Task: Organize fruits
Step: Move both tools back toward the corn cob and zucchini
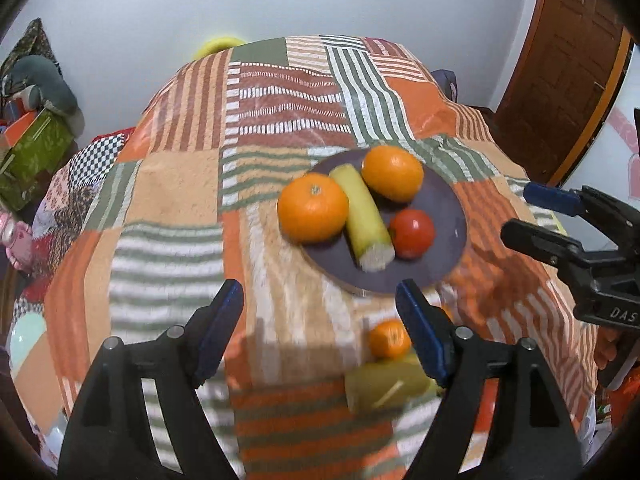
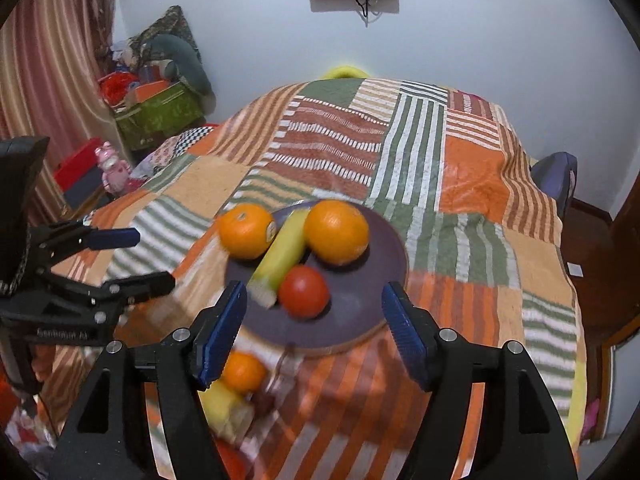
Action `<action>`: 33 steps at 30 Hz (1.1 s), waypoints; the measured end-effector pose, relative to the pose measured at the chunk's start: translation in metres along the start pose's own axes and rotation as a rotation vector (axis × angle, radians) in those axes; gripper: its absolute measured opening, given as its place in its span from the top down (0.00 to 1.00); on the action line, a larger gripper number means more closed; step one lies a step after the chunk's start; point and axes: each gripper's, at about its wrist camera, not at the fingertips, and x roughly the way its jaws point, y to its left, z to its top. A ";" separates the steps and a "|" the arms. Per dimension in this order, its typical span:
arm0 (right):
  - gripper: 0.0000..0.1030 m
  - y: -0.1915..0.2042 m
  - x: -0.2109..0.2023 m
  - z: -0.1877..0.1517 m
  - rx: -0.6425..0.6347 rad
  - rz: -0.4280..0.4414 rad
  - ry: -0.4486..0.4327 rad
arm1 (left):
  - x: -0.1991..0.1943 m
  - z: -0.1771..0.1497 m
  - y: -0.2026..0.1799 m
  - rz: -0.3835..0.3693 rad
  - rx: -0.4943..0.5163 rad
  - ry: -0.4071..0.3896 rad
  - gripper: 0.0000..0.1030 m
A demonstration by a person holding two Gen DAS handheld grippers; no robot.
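A dark round plate (image 1: 444, 208) (image 2: 360, 312) on the patchwork cloth holds two oranges (image 1: 313, 207) (image 1: 393, 173), a yellow-green cut fruit piece (image 1: 365, 218) and a red tomato (image 1: 412, 233). The same group shows in the right wrist view: oranges (image 2: 246, 231) (image 2: 337, 232), the piece (image 2: 280, 258), the tomato (image 2: 304, 291). A small orange (image 1: 387, 338) (image 2: 242, 372) and a second yellow-green piece (image 1: 386, 386) (image 2: 224, 404) lie on the cloth in front of the plate. My left gripper (image 1: 320, 332) (image 2: 154, 258) is open and empty, left of the plate. My right gripper (image 2: 314, 334) (image 1: 524, 216) is open and empty, above the plate's near edge.
The patchwork cloth (image 1: 184, 184) covers a table that drops off at all sides. A green box (image 2: 160, 114) with clutter and a pink toy (image 2: 114, 170) stand at the left. A wooden door (image 1: 560, 68) is at the right.
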 end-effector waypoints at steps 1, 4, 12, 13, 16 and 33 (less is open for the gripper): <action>0.35 0.003 -0.003 -0.007 0.000 0.005 0.001 | -0.004 -0.007 -0.001 0.001 0.000 -0.003 0.24; 0.35 0.010 -0.009 -0.025 0.005 0.019 0.008 | -0.011 -0.025 -0.003 0.006 0.008 -0.002 0.31; 0.58 0.003 0.004 -0.063 0.036 0.007 0.106 | 0.014 -0.060 0.008 0.027 0.000 0.106 0.62; 0.58 0.001 0.007 -0.067 0.046 0.003 0.121 | 0.018 -0.063 0.010 0.021 -0.007 0.119 0.62; 0.58 -0.003 0.019 -0.075 0.062 0.011 0.160 | 0.031 -0.069 0.011 0.024 -0.015 0.146 0.62; 0.79 -0.014 -0.005 -0.085 0.154 0.106 0.140 | 0.015 -0.052 -0.039 -0.049 0.067 0.109 0.91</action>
